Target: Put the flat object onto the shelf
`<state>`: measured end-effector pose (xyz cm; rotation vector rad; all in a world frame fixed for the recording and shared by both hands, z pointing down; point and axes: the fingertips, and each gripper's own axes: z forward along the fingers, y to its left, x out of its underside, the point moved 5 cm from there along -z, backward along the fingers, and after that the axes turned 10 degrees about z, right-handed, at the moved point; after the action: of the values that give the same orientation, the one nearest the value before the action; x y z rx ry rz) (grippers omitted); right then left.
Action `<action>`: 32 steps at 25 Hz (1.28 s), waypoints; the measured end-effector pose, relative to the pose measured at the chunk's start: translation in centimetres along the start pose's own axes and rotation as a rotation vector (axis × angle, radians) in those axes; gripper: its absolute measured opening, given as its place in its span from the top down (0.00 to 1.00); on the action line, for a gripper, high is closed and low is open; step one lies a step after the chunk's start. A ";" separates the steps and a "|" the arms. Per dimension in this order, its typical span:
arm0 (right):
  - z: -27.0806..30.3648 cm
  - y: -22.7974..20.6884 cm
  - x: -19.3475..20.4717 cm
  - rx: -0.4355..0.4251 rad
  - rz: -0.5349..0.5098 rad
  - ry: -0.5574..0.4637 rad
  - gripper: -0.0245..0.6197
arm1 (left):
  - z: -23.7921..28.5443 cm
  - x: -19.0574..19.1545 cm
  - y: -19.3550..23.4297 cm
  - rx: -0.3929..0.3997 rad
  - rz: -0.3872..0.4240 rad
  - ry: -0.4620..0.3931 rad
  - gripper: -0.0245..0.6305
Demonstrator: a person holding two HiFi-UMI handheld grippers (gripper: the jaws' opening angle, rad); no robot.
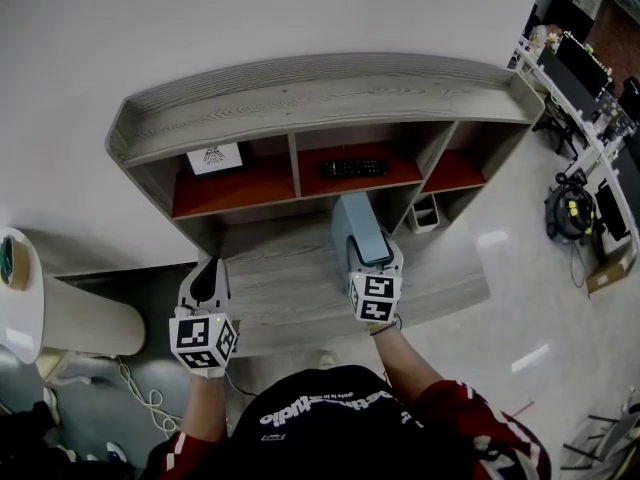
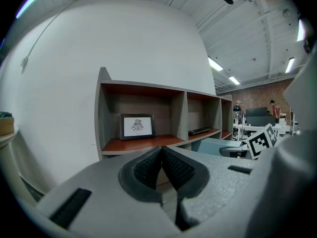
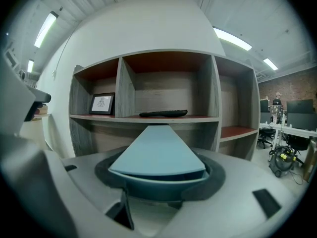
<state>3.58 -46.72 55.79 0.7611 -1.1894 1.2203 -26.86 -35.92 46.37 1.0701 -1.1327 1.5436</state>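
The flat object is a light blue slab, and my right gripper is shut on its near end. It sticks out forward over the grey lower board toward the shelf. In the right gripper view the slab lies level between the jaws of the right gripper and points at the middle compartment, where a black remote rests. My left gripper hovers at the board's left end, jaws shut and empty; in its own view the left gripper has its pads together, facing the left compartment.
A framed picture stands in the left compartment on its red floor. The right compartment holds nothing visible. A white round table stands at left, cables lie on the floor, and desks and a vacuum are at right.
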 end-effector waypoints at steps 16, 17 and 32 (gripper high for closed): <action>3.8 -0.1 -0.4 -0.016 -0.007 -0.005 0.52 | 2.3 0.5 1.2 -0.028 -0.014 0.019 0.95; 4.0 0.0 -0.4 -0.017 -0.008 -0.005 0.52 | 2.4 0.6 1.2 -0.029 -0.015 0.021 0.95; 4.6 0.7 -0.1 -0.035 -0.061 0.003 0.49 | 2.1 0.7 1.2 -0.038 -0.026 0.020 0.95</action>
<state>1.66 -50.86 56.82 0.7640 -1.1741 1.1468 -27.88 -38.05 47.28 1.0383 -1.1259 1.5037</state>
